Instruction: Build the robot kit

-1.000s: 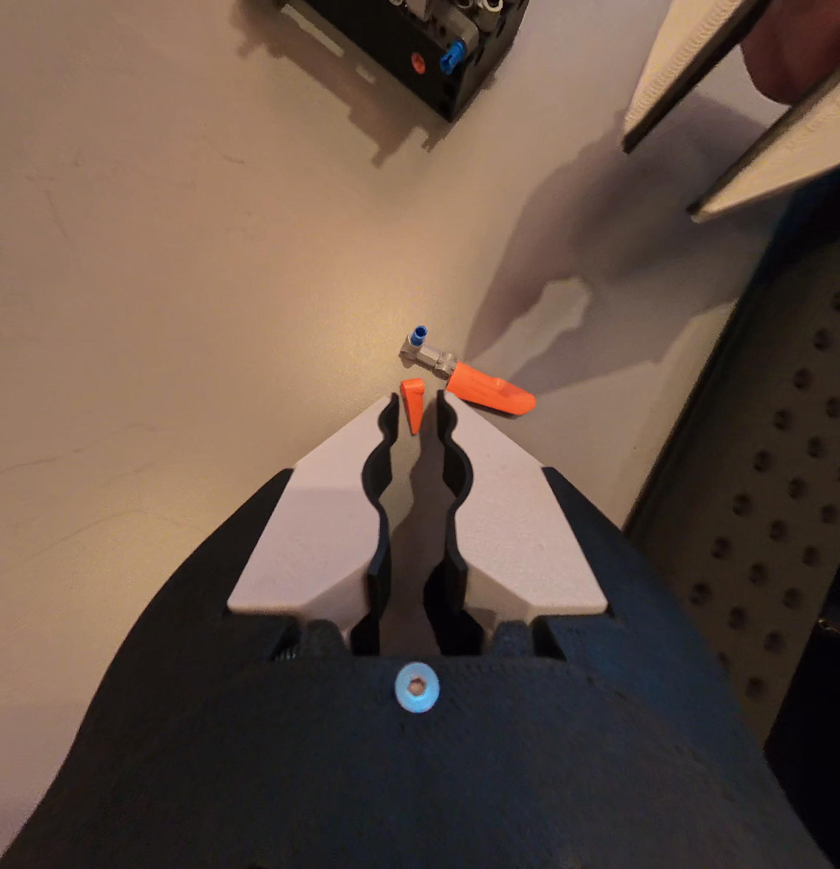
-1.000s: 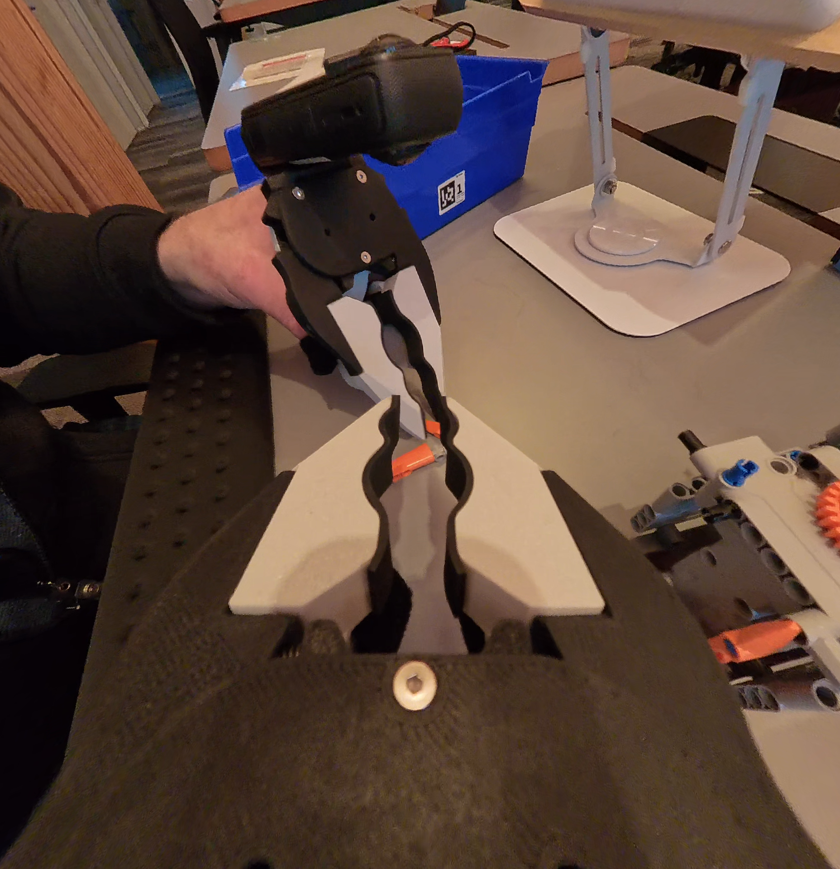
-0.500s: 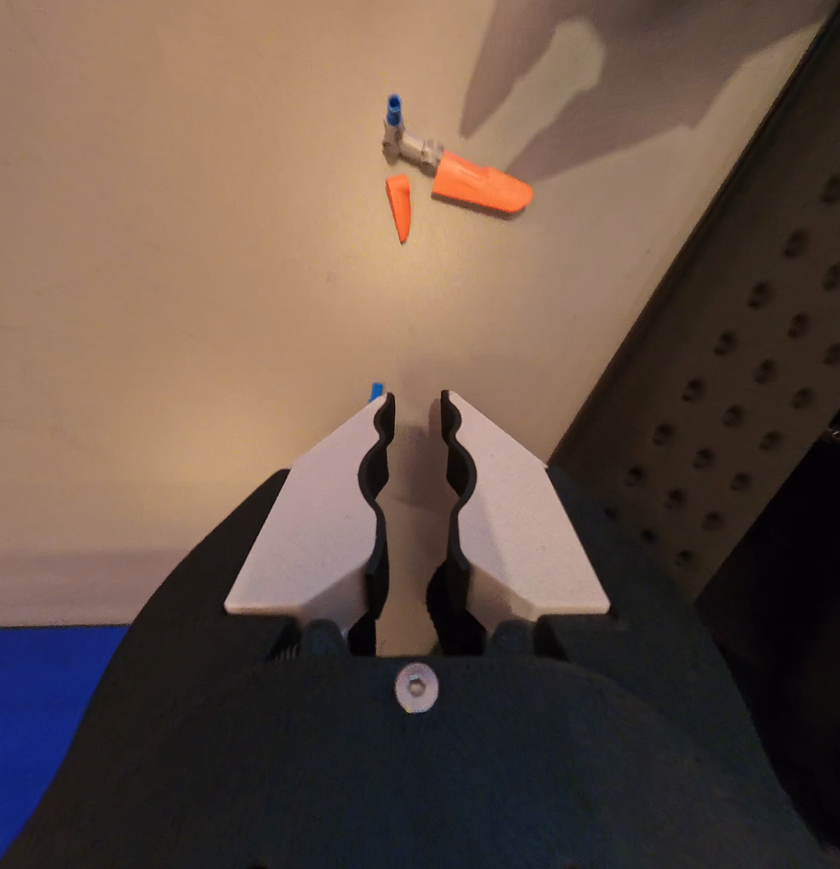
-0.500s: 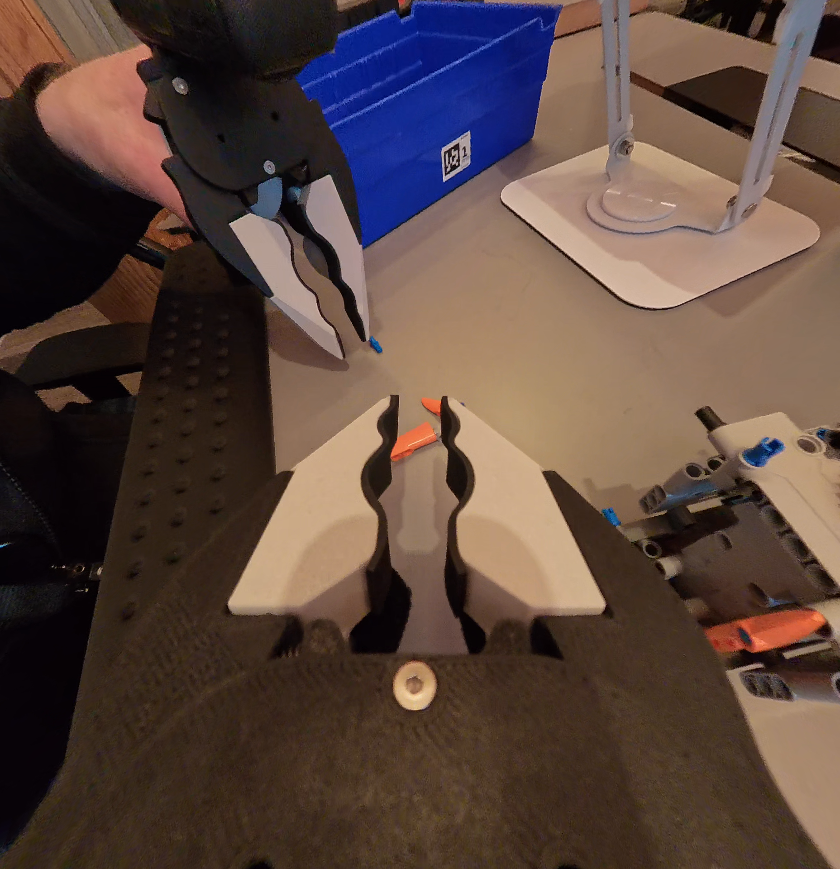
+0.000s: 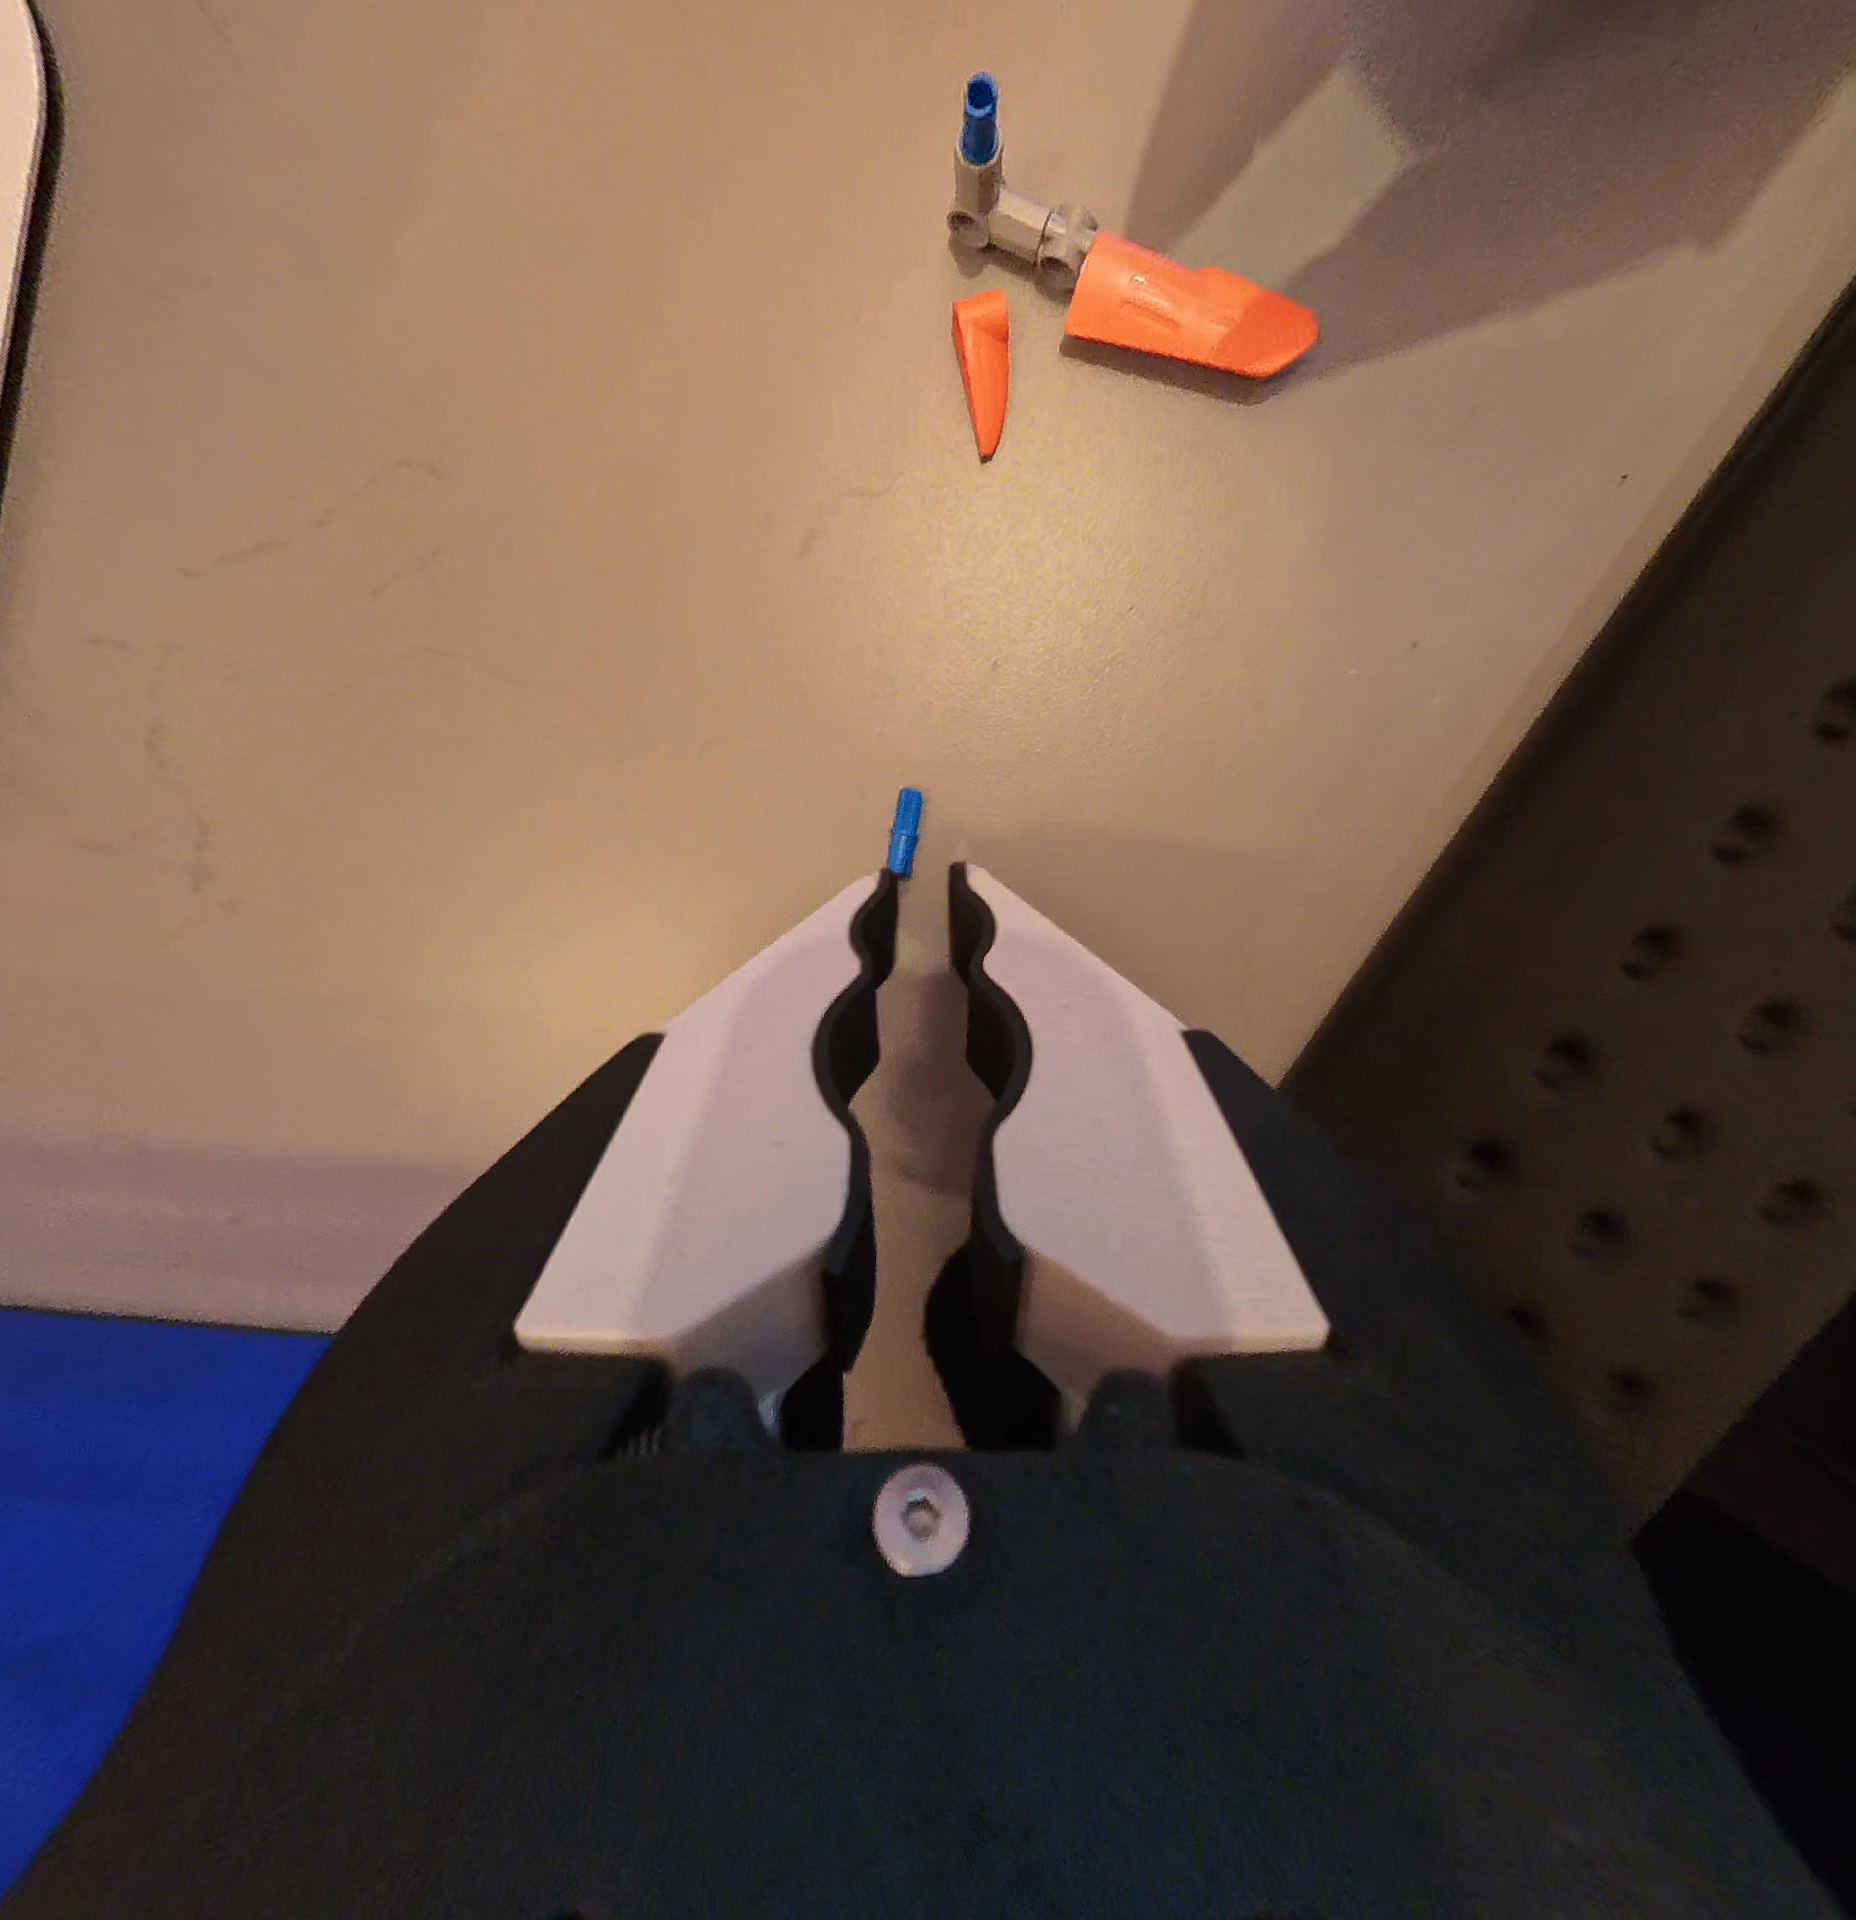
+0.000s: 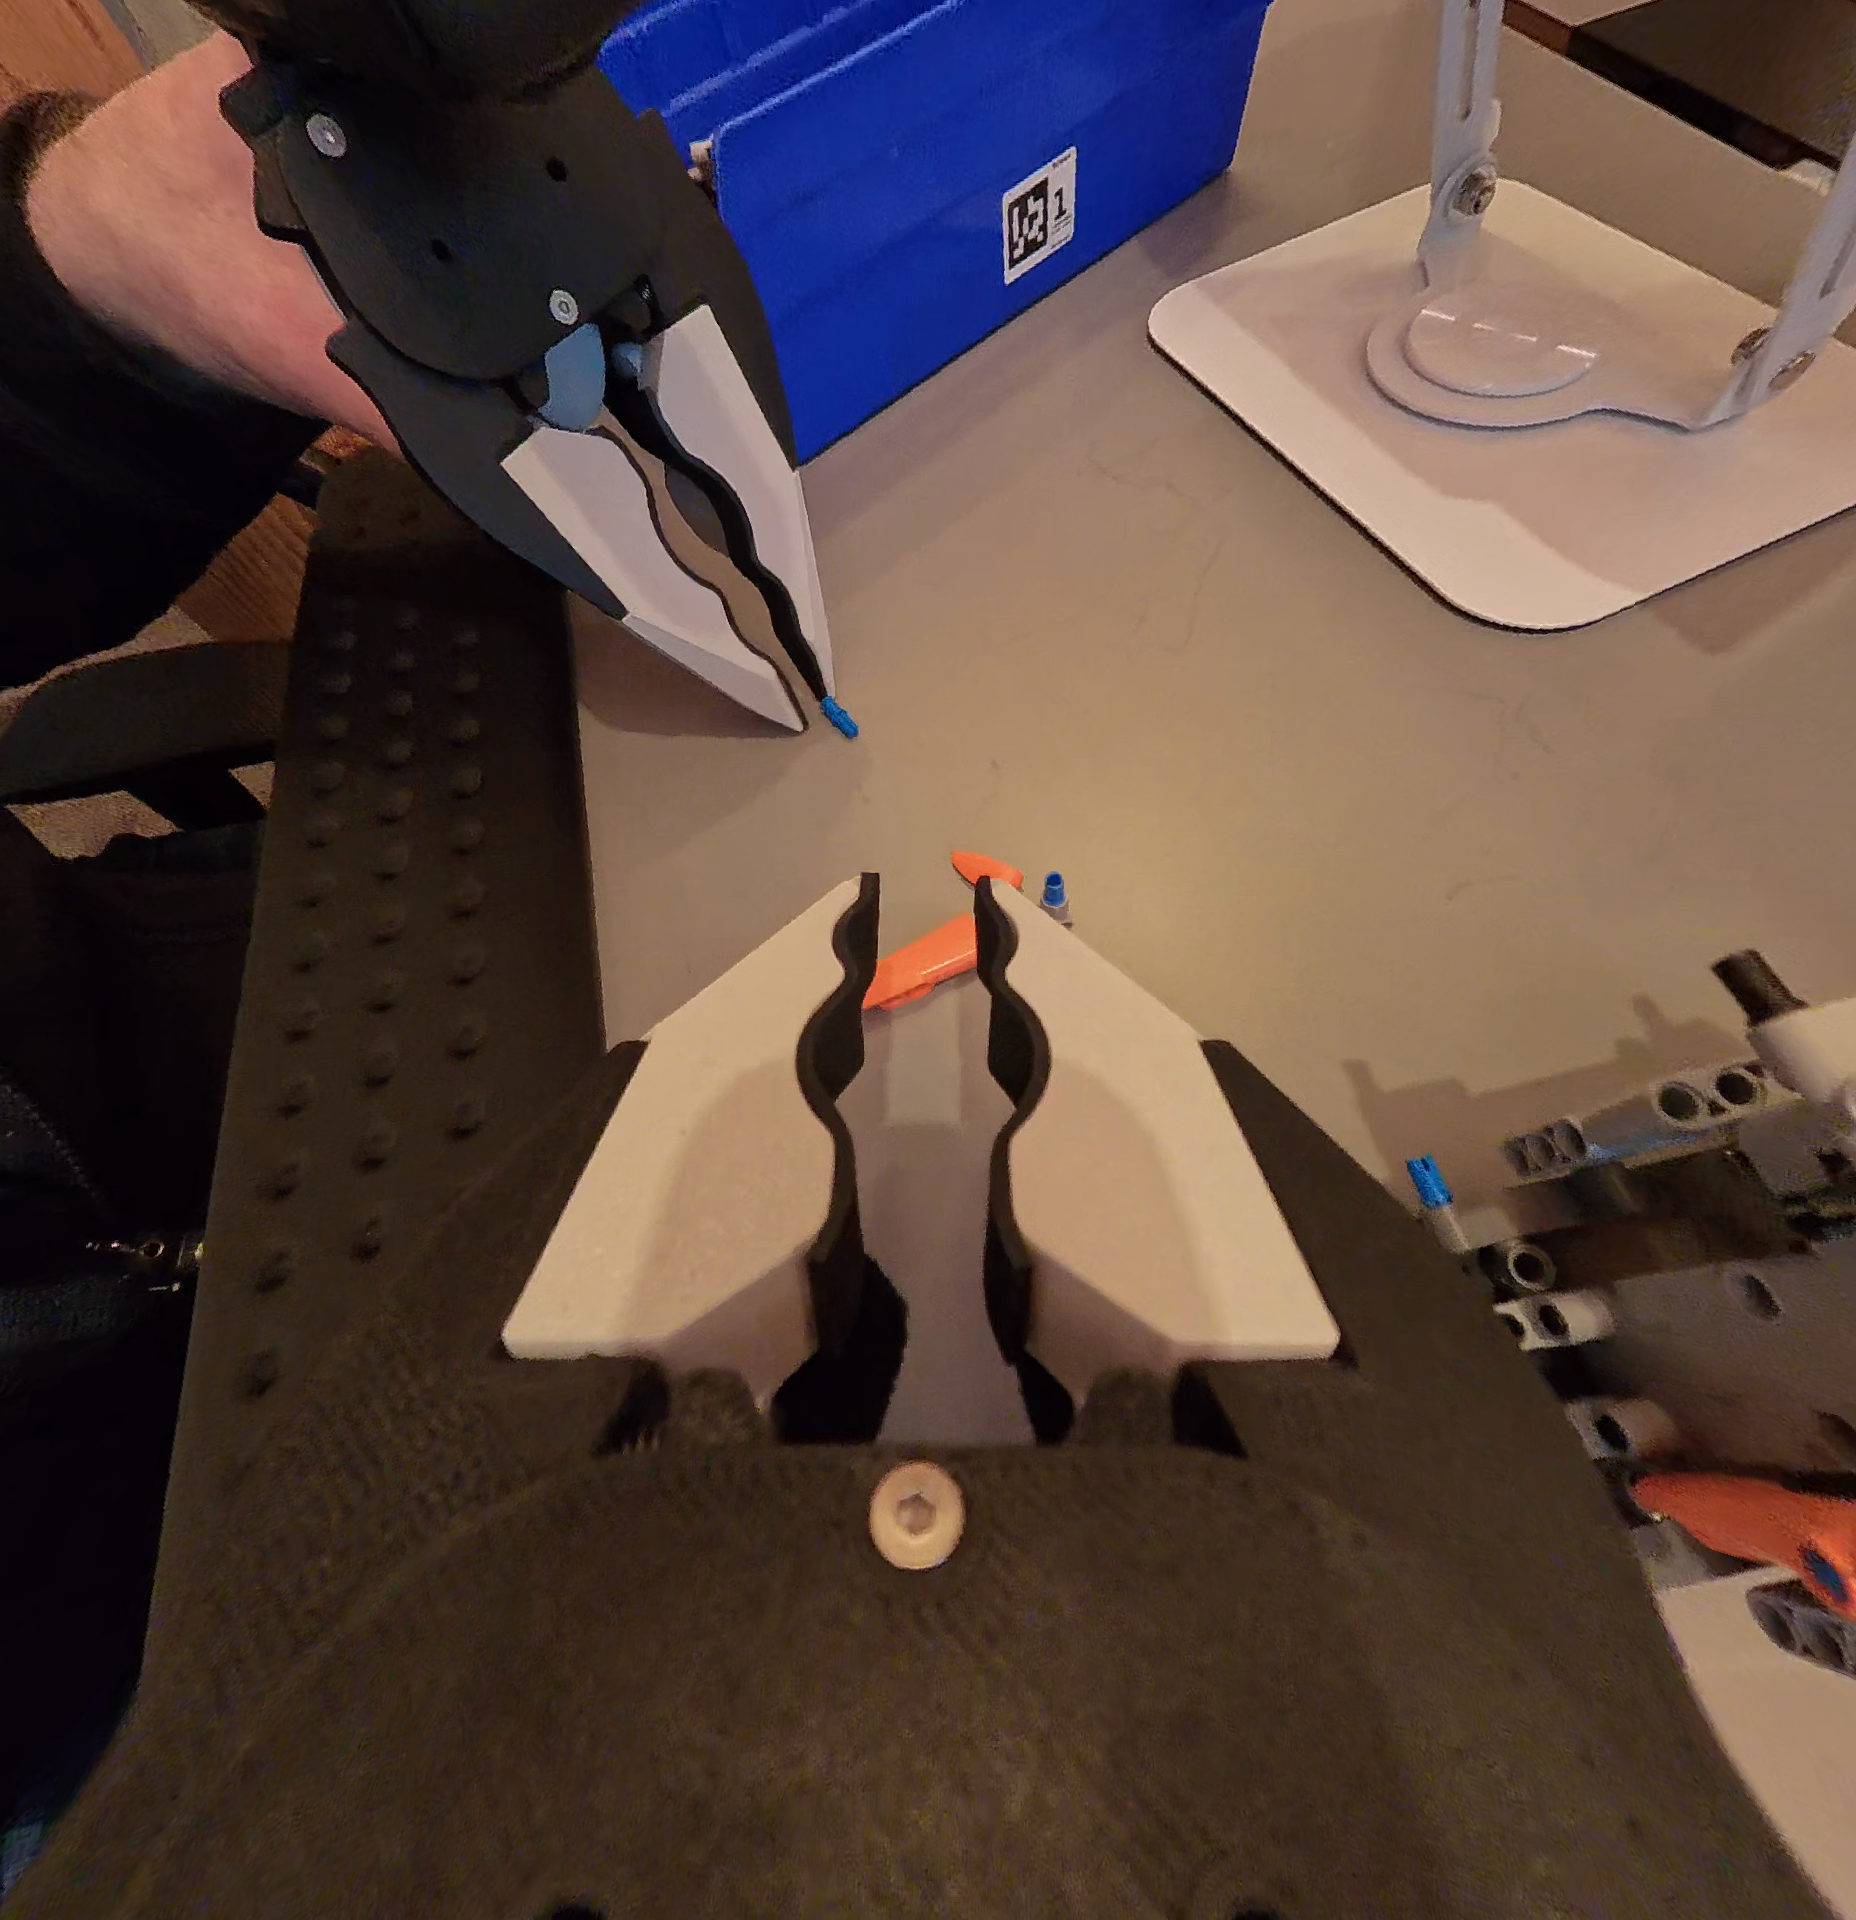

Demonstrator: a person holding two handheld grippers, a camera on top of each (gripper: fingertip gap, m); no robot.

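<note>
**Clerk:** Small blue plastic pin (image 5: 906, 828): where is it?

**Inspector:** At the very tip of the left gripper (image 5: 924, 878), against one finger and pointing forward over the grey tabletop (image 5: 488, 520). The jaws stand a narrow slit apart. Whether they grip the pin cannot be told.

**Clerk:** Any markings?

**Inspector:** One. A white sticker with a black square code (image 6: 1038, 213) is on the side wall of the blue plastic bin (image 6: 903, 343). No brand is legible elsewhere.

**Clerk:** Edges and room?

**Inspector:** A black studded mat (image 6: 384, 935) runs along the tabletop edge just beside the left gripper. The bin stands close behind it. A white flat stand base (image 6: 1526, 499) lies well apart. Bare tabletop lies between the pin and the loose parts.

**Clerk:** Right gripper (image 6: 926, 883)?

**Inspector:** Jaws spread, holding nothing. Through the gap shows the orange scoop-shaped plastic piece (image 5: 1184, 317), joined to a grey elbow connector (image 5: 1017, 223). A loose orange wedge (image 5: 983, 369) lies just beside it.

**Clerk:** Obstructions?

**Inspector:** A grey and white brick-built assembly (image 6: 1682, 1195) lies near the right gripper's side. A person's hand (image 6: 176, 249) holds the left gripper.
</note>
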